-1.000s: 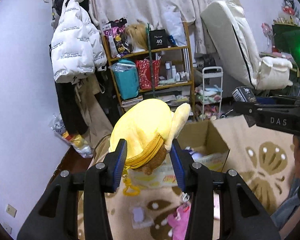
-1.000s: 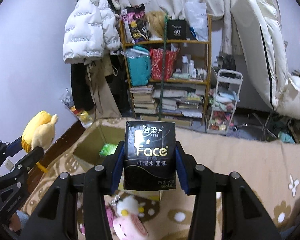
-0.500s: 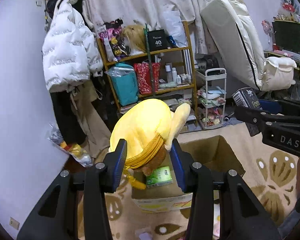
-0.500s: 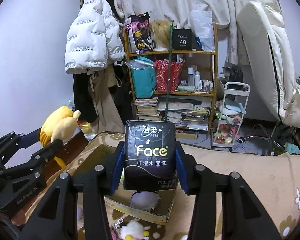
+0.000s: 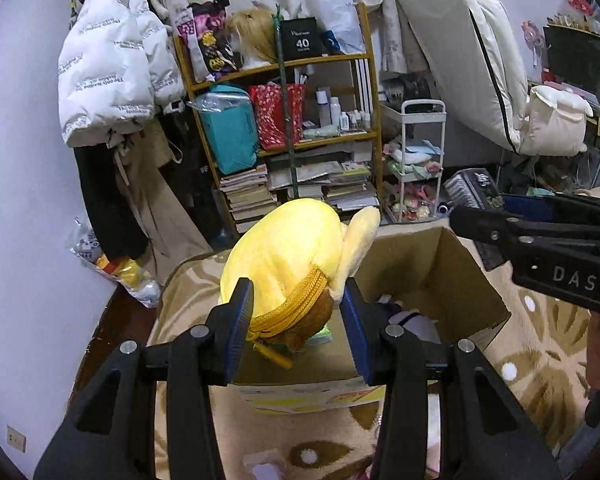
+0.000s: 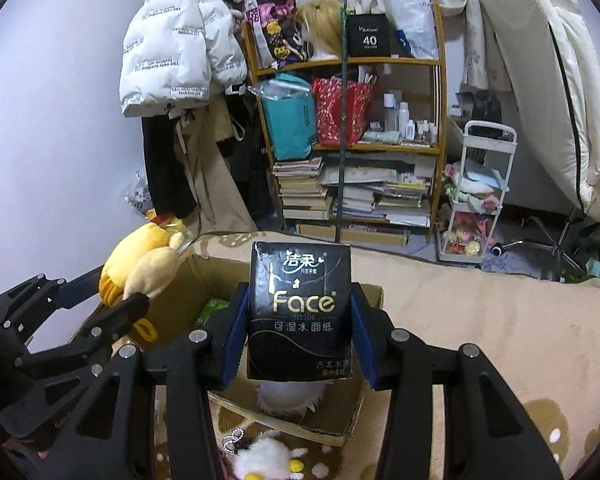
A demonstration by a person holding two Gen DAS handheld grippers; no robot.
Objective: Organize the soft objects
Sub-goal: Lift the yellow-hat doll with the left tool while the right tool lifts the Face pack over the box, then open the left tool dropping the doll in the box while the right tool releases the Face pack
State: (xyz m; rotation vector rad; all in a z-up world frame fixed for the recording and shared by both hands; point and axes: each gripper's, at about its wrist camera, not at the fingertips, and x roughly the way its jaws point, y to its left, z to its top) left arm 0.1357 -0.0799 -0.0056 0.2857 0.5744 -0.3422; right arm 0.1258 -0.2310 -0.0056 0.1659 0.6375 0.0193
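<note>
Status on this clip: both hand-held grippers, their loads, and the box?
Left hand-held gripper shut on yellow plush. Right shut on tissue pack. Both over open box; nothing blocking.

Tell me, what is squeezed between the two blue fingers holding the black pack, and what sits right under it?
Right wrist view: the right gripper pinches a black tissue pack. Beneath sits an open cardboard box with a white fluffy toy inside.

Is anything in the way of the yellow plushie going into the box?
Nothing visible blocks it. The left gripper holds the yellow plushie right above the open cardboard box. The flaps stand open, and there is room beside the things already lying inside.
</note>
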